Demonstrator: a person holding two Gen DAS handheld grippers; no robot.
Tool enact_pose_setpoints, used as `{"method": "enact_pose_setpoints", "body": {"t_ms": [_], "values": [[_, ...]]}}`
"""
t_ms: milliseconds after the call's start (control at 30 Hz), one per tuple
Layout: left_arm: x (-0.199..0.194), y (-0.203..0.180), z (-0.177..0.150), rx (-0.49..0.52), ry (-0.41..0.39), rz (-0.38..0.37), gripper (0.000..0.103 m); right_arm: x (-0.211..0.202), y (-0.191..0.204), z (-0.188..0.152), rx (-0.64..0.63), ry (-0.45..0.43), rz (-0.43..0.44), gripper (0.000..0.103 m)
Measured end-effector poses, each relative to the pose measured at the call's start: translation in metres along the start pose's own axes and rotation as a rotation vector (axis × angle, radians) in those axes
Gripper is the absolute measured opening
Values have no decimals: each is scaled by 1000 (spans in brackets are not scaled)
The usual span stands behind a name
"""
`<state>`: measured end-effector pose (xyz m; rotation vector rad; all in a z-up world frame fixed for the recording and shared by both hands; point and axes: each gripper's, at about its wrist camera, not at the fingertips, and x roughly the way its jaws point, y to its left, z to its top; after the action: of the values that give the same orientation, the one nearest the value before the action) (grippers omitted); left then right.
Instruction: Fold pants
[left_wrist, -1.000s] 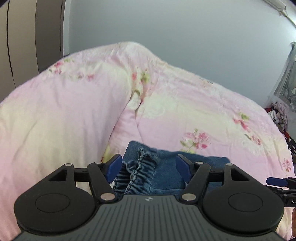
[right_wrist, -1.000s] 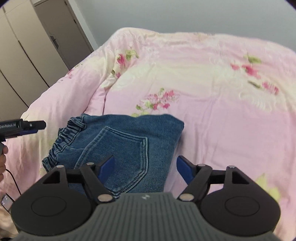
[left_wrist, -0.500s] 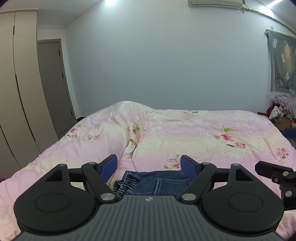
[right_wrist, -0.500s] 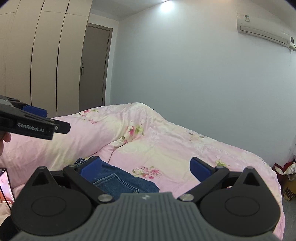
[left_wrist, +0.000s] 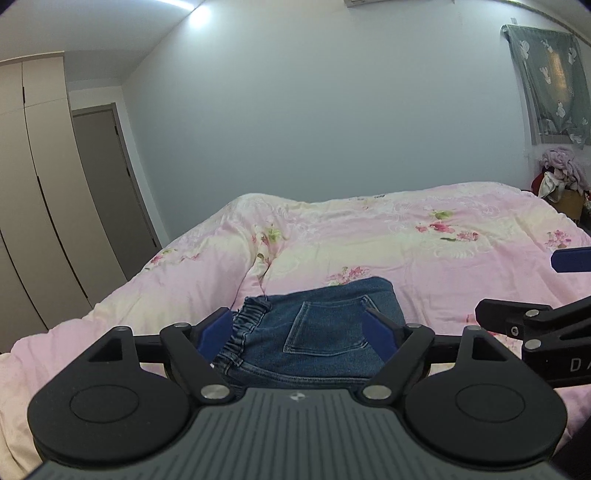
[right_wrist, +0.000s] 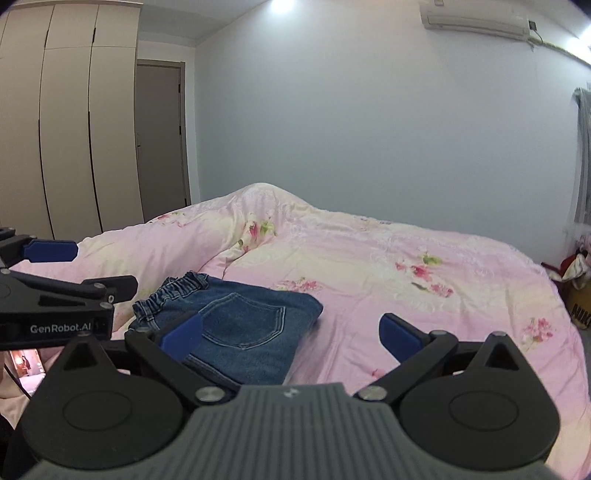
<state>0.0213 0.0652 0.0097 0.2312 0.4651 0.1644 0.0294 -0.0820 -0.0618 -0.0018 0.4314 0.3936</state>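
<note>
Pants (left_wrist: 317, 332) lie folded into a compact denim block on the pink floral quilt (left_wrist: 424, 251), near its front edge — back pocket up, elastic waistband bunched at the block's left end, folded edge at the right.

Left gripper (left_wrist: 301, 325): jaws spread wide and opening a touch more; nothing pinched. In its own view the block sits straight ahead and below, framed between the 2 blue pads but clear of both.

Right gripper (right_wrist: 291, 332): jaws spread fully, empty. From its camera the block lies ahead and off to the left; only the left pad overlaps it in the picture, while the right pad hangs over bare quilt.

Long axis of the block runs roughly left-right across both views, waistband to fold.

Judgement: the left gripper is squarely lined up on the pants, so it is the better placed for any final tidy; the right would have to shift leftward first. Both stand back from the cloth — the fold looks done, or near it.

Wardrobe (right_wrist: 74, 129) and door (right_wrist: 160, 140) stand beyond, to the left.
</note>
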Motion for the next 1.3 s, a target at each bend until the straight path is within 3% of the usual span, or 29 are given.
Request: {"method": "enact_pose_setpoints", "body": {"t_ms": [267, 467, 1300], "values": [[35, 11, -25, -59, 214, 9, 95, 34, 2, -30, 21, 157, 32, 98], [48, 13, -37, -78, 309, -1, 95, 52, 10, -38, -2, 229, 49, 98], [42, 11, -37, -111, 349, -32, 95, 44, 13, -34, -34, 216, 49, 98]]}}
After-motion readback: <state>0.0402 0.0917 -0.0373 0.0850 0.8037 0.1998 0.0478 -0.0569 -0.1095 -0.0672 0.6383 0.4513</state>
